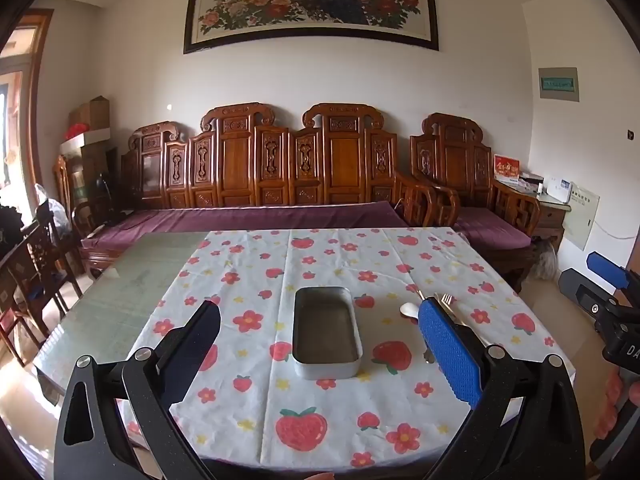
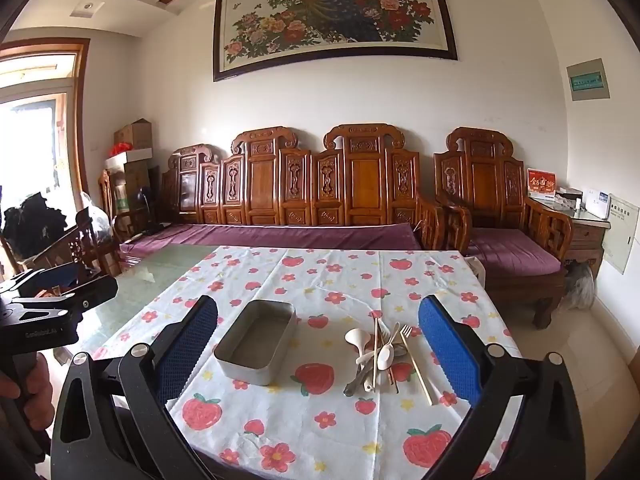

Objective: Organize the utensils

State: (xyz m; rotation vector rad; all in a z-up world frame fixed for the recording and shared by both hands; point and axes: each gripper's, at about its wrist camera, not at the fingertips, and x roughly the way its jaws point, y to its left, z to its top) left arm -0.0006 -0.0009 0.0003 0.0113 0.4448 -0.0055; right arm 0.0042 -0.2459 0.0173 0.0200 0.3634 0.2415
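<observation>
- The left tool [image 1: 320, 334], black-framed with blue textured pads, hangs above the desk with its fingers spread wide and nothing between them.
- The right tool [image 2: 318, 330] is likewise spread wide and holds nothing.
- A rectangular grey metal tin [image 2: 256, 340] with rounded corners sits on the white tablecloth printed with red strawberries and flowers [image 2: 320, 420]; nothing lies inside it.
- Just to the tin's right, apart from it, lies a loose pile of utensils [image 2: 380, 356]: a white plastic ladle-spoon [image 2: 357, 339], a metal spoon [image 2: 386, 356], a fork [image 2: 406, 332] and pale wooden chopsticks [image 2: 418, 372], crossing one another.
- Left of the cloth, the green glass desk top [image 1: 120, 292] shows bare.
- A carved wooden sofa with purple cushions [image 2: 300, 200] stands behind.
</observation>
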